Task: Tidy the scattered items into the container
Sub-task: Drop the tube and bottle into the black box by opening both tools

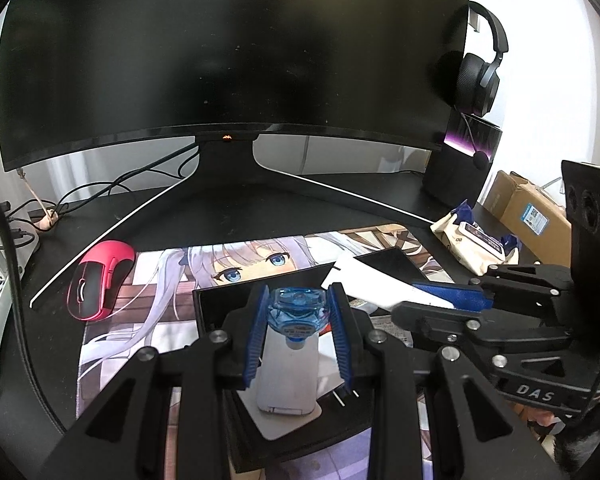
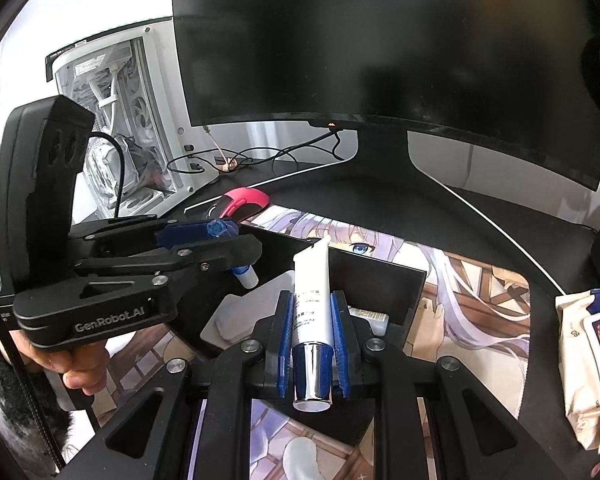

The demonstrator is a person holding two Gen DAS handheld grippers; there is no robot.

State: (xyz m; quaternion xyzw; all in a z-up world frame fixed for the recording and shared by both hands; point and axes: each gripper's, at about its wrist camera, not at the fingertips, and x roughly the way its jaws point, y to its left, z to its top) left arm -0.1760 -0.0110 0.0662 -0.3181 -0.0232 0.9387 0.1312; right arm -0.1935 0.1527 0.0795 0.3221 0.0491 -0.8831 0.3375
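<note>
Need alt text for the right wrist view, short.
The right gripper is shut on a white tube with a chrome cap, held above an open black box on an anime desk mat. To its left, the left gripper holds a blue-capped bottle; a dark monitor and red mouse sit behind.

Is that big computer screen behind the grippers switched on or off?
Off or asleep: the monitor is black all over in both views, with only a small orange light at its bottom edge.
</note>
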